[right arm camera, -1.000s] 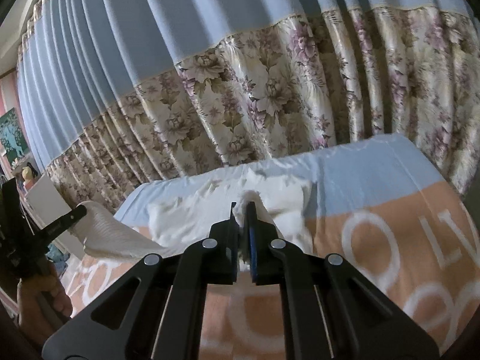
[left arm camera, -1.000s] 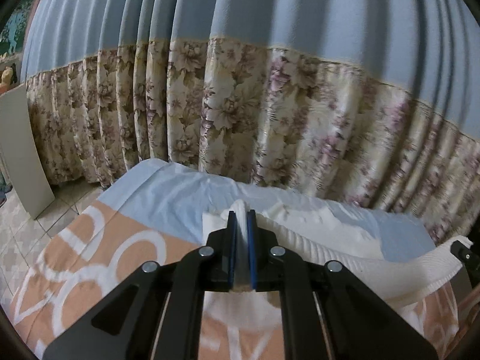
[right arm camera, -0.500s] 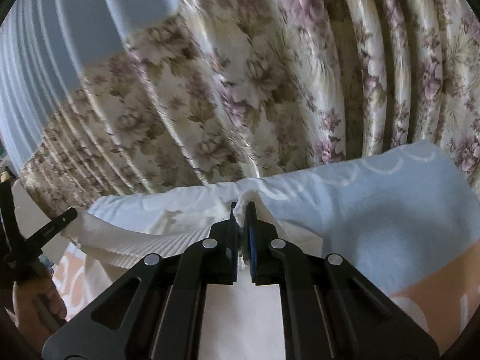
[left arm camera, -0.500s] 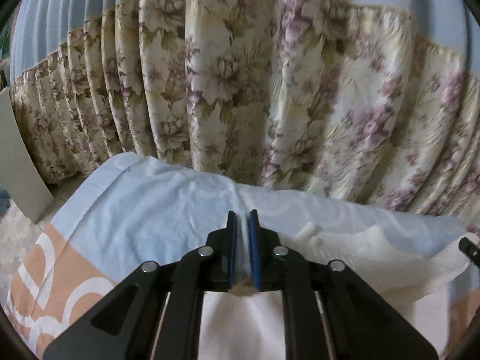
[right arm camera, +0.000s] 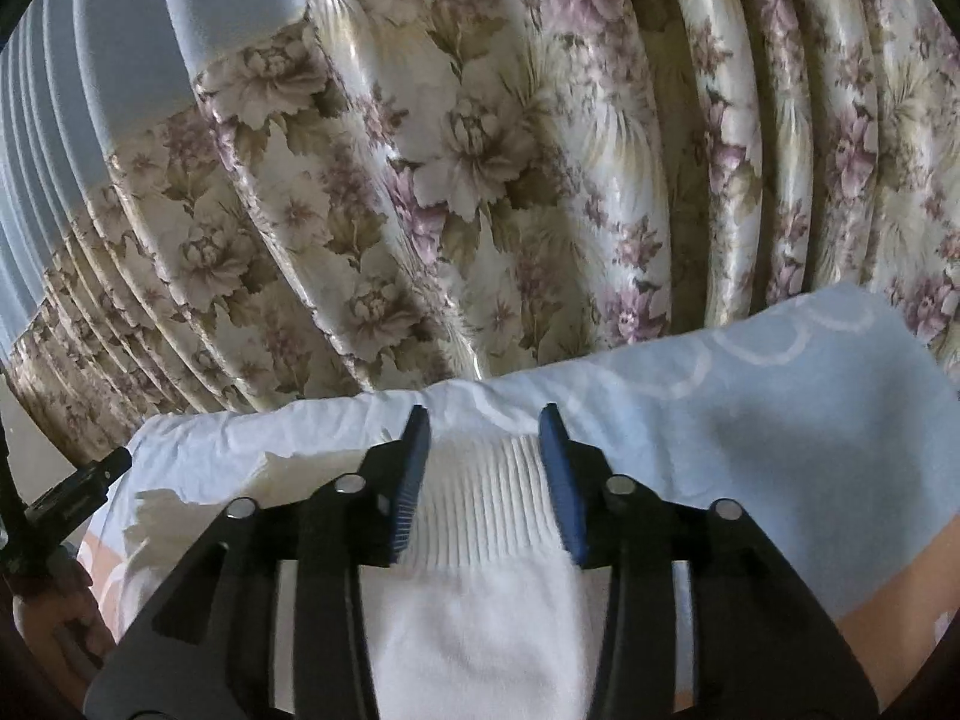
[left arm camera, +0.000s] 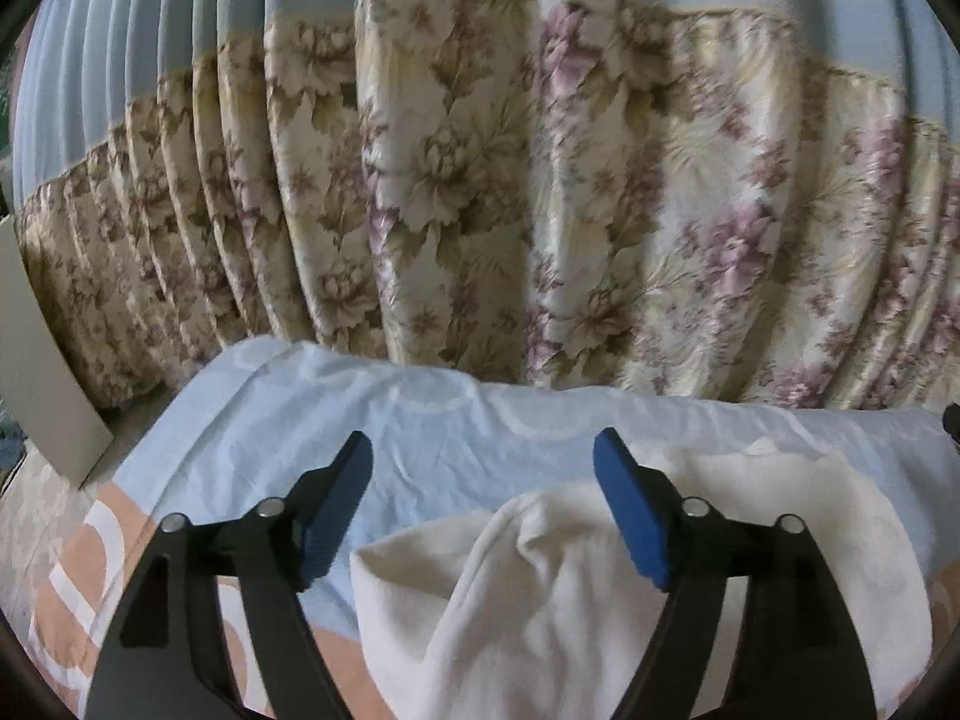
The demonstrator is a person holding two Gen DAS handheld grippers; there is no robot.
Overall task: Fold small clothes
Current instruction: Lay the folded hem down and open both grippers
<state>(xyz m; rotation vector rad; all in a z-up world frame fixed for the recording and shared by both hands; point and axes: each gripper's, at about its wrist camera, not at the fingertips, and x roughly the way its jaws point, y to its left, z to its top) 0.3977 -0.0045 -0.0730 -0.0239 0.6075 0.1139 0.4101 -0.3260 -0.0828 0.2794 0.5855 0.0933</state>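
A small white garment (left arm camera: 540,594) lies on the bed's blue and peach sheet (left arm camera: 288,456), folded over toward the far edge. My left gripper (left arm camera: 480,510) is open wide above its left corner, which bulges up between the fingers untouched. In the right wrist view the garment's ribbed hem (right arm camera: 486,504) lies flat on the sheet (right arm camera: 780,432). My right gripper (right arm camera: 485,468) is open, one finger on each side of the hem, not gripping it. The left gripper's tip (right arm camera: 78,489) and the hand holding it show at that view's left edge.
A floral and blue curtain (left arm camera: 480,180) hangs right behind the bed's far edge. A white board (left arm camera: 42,360) leans against it on the floor at the left. The sheet's peach part with white letters (left arm camera: 90,570) lies nearer to me.
Both grippers carried the garment's near edge toward the curtain, lowered it onto the sheet, then opened and let go. The garment now lies folded.
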